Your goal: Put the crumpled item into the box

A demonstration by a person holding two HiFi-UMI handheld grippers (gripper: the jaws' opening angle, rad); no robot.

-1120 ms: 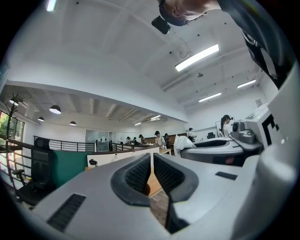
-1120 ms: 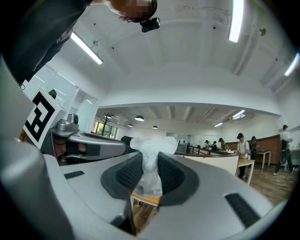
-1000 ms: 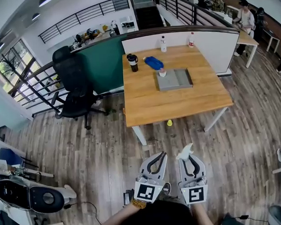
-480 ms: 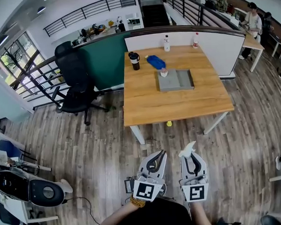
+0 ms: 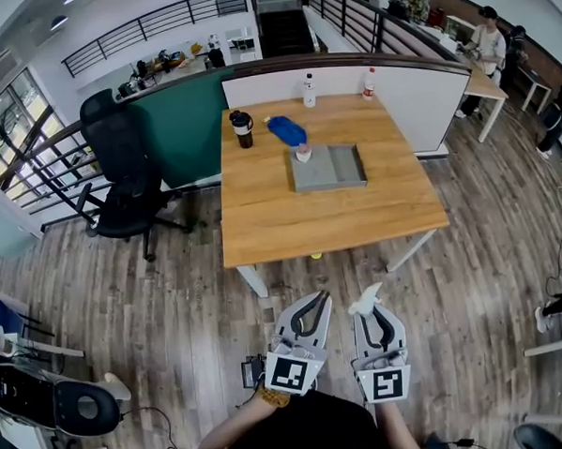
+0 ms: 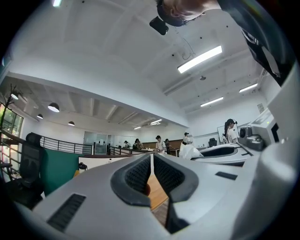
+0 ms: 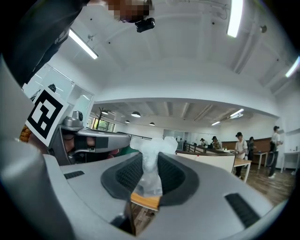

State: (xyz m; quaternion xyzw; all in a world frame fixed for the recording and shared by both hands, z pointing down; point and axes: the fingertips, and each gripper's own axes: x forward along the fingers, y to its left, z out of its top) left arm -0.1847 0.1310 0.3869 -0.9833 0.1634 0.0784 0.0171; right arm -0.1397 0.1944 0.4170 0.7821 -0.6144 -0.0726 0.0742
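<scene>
An office chair point(image 5: 118, 169) stands left of the desk point(image 5: 337, 218), clear of any route. Short of the desk's near edge, the left gripper point(image 5: 318, 299) has its jaws pressed together on nothing, apparently idle. Beside it, the right gripper point(image 5: 370, 316) pinches the crumpled item point(image 5: 368, 300), a white wad, ready for the box point(image 5: 329, 185) on the desk's far middle. A mug point(image 5: 242, 129), blue object point(image 5: 285, 130) and small cup point(image 5: 303, 154) crowd the box's left.

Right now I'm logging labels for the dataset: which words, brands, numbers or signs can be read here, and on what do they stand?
No text here can be read.
Left cube, right cube: black-and-white square patterns, no letters.
Left bottle, right bottle: labels too small to read.
</scene>
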